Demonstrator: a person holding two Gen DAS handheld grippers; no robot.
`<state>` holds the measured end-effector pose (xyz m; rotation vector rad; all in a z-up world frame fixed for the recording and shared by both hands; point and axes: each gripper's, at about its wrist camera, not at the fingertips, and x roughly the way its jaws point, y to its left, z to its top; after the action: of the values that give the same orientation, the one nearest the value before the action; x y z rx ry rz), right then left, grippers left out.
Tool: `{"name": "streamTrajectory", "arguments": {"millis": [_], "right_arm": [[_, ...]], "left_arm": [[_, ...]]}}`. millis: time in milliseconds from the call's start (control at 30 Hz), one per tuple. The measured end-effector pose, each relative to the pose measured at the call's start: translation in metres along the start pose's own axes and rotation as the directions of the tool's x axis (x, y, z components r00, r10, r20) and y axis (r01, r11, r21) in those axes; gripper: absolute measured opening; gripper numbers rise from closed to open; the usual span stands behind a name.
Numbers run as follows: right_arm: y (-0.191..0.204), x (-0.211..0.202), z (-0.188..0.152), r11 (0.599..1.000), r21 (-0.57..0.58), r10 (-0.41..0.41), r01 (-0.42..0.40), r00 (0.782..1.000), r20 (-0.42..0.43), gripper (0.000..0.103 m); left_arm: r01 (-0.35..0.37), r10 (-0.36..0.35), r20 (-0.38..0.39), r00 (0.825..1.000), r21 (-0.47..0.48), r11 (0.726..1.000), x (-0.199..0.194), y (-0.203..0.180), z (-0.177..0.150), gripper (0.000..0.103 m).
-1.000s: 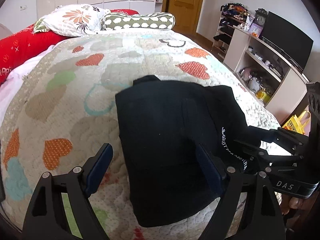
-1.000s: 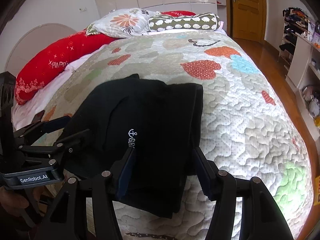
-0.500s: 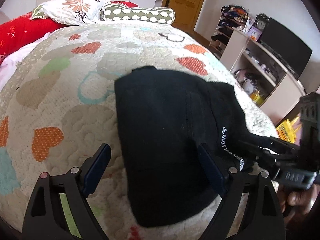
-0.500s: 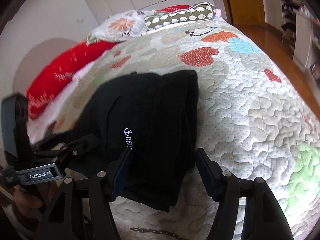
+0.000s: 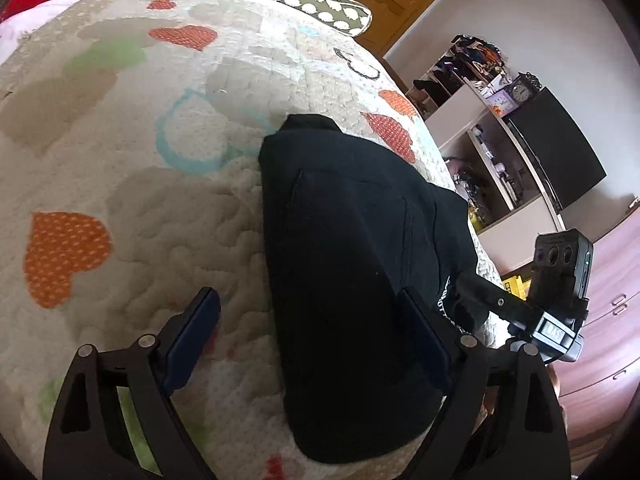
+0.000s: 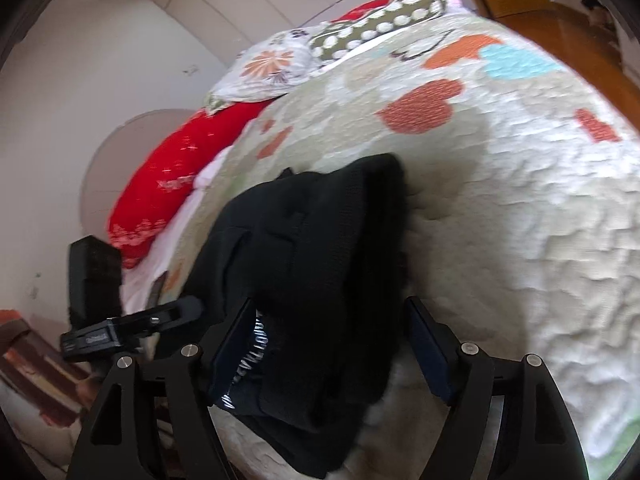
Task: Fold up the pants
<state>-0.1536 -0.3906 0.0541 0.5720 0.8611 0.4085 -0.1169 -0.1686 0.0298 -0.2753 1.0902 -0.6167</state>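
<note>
Black cotton pants [image 5: 352, 264] lie folded compact on the heart-patterned quilted bedspread [image 5: 132, 184]. Both tools have tilted and drawn back; left gripper [image 5: 308, 340] and right gripper [image 6: 332, 352] stand spread, gripping nothing. Folding appears essentially complete.

A: Where does the left wrist view look from?

B: Low and close over the heart-patterned quilted bedspread [image 5: 120, 168], facing the spotted olive bolster pillow [image 5: 304, 4].

A: And the right wrist view?

B: Tilted, from the other side, equally near. Both share the folded black fabric pants [image 5: 352, 280] [image 6: 316, 280] and that bedspread [image 6: 520, 200].
</note>
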Motion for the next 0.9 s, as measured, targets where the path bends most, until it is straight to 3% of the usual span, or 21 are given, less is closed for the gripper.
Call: {"name": "streamTrajectory", "arguments": {"millis": [67,167,233,267,400,667,767,867,900], "right_arm": [[0.003,0.006,-0.002,1.000,-0.012,-0.004,0.004,1.000,0.009,0.075],[0.007,0.009,-0.001,1.000,-0.005,0.005,-0.005,1.000,0.015,0.051],[0.010,0.006,0.001,0.999,0.005,0.035,-0.035,0.999,0.031,0.041],[0.014,0.004,0.003,0.999,-0.008,0.031,-0.031,0.999,0.038,0.040],[0.031,0.001,0.021,0.998,-0.037,0.054,-0.052,0.996,0.069,0.038],[0.066,0.049,0.073,0.994,-0.071,0.095,-0.089,0.992,0.085,0.038],[0.067,0.078,0.080,0.996,-0.071,0.048,-0.044,0.997,0.052,0.041],[0.064,0.108,0.072,0.984,-0.105,-0.147,0.146,0.989,-0.004,0.045],[0.064,0.111,0.068,0.977,-0.126,-0.176,0.173,0.984,-0.016,0.049]], "left_arm": [[0.005,-0.005,-0.008,1.000,0.008,1.000,0.008,-0.004,0.000,0.095],[0.027,-0.028,0.012,1.000,0.027,0.999,0.012,-0.009,0.001,0.095],[0.038,-0.038,0.019,0.999,0.032,0.999,0.010,-0.011,0.003,0.083],[0.055,-0.056,0.020,0.998,0.046,0.997,0.007,-0.015,0.004,0.070],[0.053,-0.058,0.040,0.998,0.106,0.993,-0.007,-0.022,0.017,0.057],[-0.040,0.022,0.169,0.985,0.105,0.994,-0.040,0.003,0.071,0.057],[-0.086,0.074,0.158,0.985,0.074,0.994,-0.034,0.026,0.083,0.057],[-0.190,0.186,0.089,0.979,0.032,0.981,-0.011,0.055,0.083,0.059],[-0.194,0.192,0.072,0.979,0.022,0.981,-0.006,0.062,0.080,0.069]]}}
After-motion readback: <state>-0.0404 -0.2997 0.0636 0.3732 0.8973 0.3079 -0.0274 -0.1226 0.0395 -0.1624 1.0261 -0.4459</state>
